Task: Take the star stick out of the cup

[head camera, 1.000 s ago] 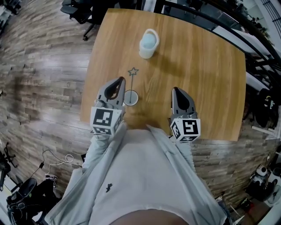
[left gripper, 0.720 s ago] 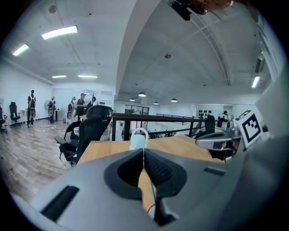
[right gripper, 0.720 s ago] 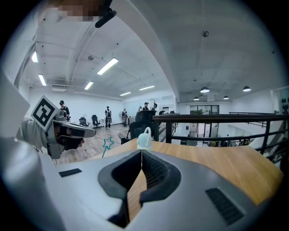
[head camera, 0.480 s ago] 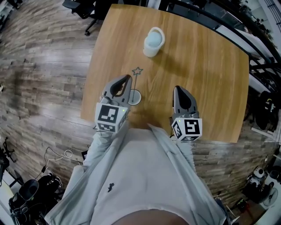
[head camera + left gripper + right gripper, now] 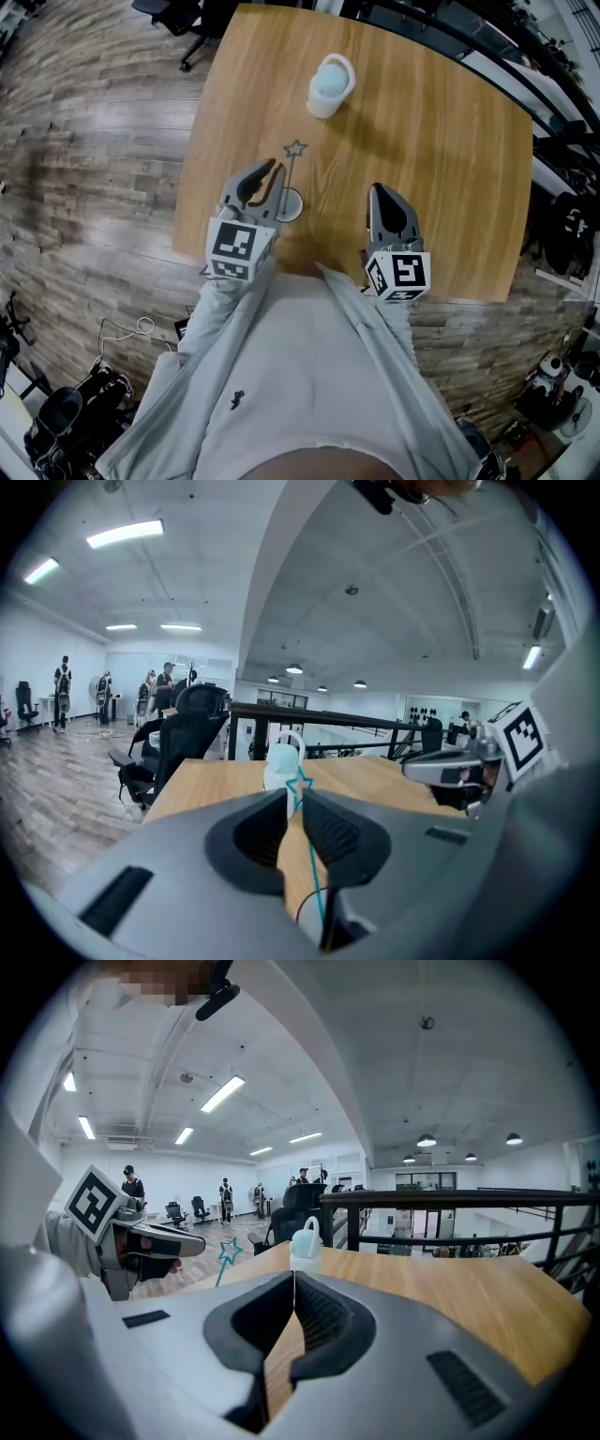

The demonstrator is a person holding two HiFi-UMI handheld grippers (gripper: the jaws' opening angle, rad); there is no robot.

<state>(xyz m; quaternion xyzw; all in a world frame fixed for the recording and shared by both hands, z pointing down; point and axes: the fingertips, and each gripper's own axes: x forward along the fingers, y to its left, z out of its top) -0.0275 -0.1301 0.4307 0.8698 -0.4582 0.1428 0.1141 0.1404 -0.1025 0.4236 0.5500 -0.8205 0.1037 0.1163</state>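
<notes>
The light wooden tabletop (image 5: 450,187) carries everything. Both grippers hover over its near edge.

The right gripper (image 5: 293,1279) has its two grey fingers pressed together at the tips, with nothing between them. It hangs well off to the right of the action. Far ahead of both pairs of fingers, well apart from them, stands a white mug with a pale blue top and a loop handle (image 5: 328,84). It plays no part in the job, as far as I can judge.

The left gripper (image 5: 292,803) has its fingers slightly apart, leaving only a narrow slit. Just below and to the right of those fingertips sits the small clear round cup (image 5: 286,206). The thin teal star stick (image 5: 295,148) stands in it, leaning away from the fingers, with its outlined star ahead of the tips. In the left gripper view the stick runs up through the slit, close to the right-hand finger. I cannot tell whether it lies inside the slit or just beyond it. No clamping shows.

The step in hand looks like lining up for the grasp, with the stick not yet taken. The next move calls for settling the fingers around the shaft above the cup's rim. They would then close gently and draw along the stick's lean, so the light cup does not tip.
</notes>
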